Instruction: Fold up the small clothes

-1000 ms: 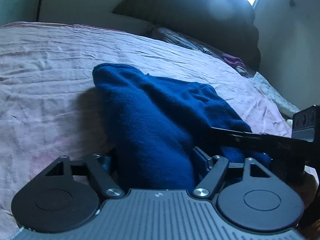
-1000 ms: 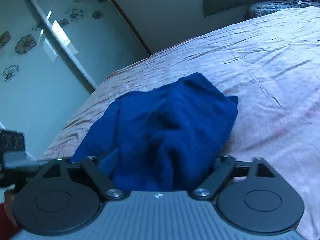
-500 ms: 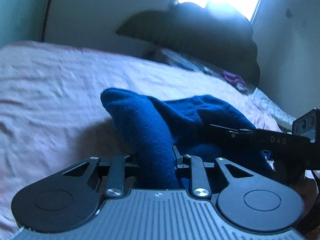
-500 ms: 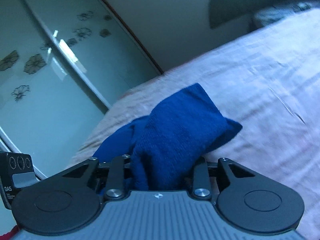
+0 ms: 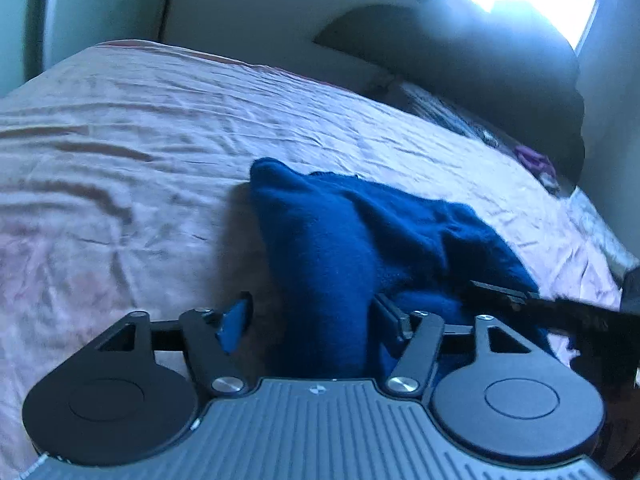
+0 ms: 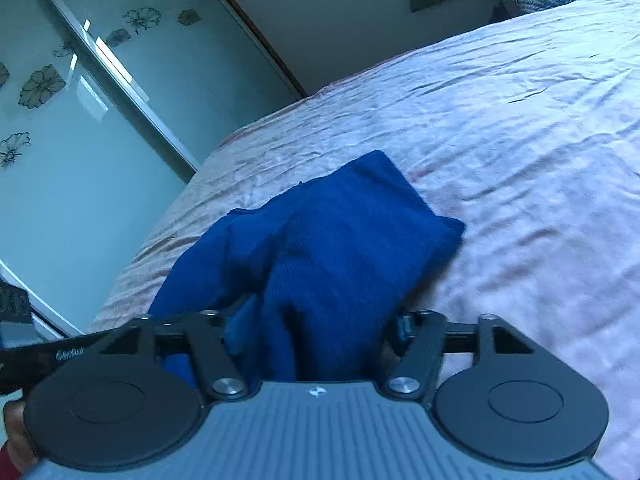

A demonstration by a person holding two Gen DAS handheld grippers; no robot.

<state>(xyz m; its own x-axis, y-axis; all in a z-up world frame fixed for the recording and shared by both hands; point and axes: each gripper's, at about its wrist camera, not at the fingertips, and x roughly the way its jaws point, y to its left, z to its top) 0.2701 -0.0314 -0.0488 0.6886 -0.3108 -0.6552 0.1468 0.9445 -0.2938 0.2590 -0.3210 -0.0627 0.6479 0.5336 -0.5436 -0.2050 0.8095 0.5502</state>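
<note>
A dark blue knit garment (image 5: 360, 240) lies bunched on the pink bedsheet (image 5: 120, 152). Its near edge runs between the fingers of my left gripper (image 5: 316, 316), whose jaws stand apart, the left pad clear of the cloth. In the right wrist view the same garment (image 6: 340, 240) rises in a ridge into my right gripper (image 6: 320, 328), whose jaws also stand apart around the cloth. The right gripper's body shows at the right edge of the left wrist view (image 5: 560, 308). The fingertips are mostly hidden by the fabric.
A dark headboard (image 5: 480, 60) and patterned pillows (image 5: 460, 120) lie at the far end of the bed. A glass wardrobe door with flower prints (image 6: 80, 100) stands beside the bed. The wrinkled sheet (image 6: 520, 140) stretches to the right.
Both grippers were closed tight on the garment half a second ago; now both have opened wider. The cloth ridge has sunk lower onto the bed.
</note>
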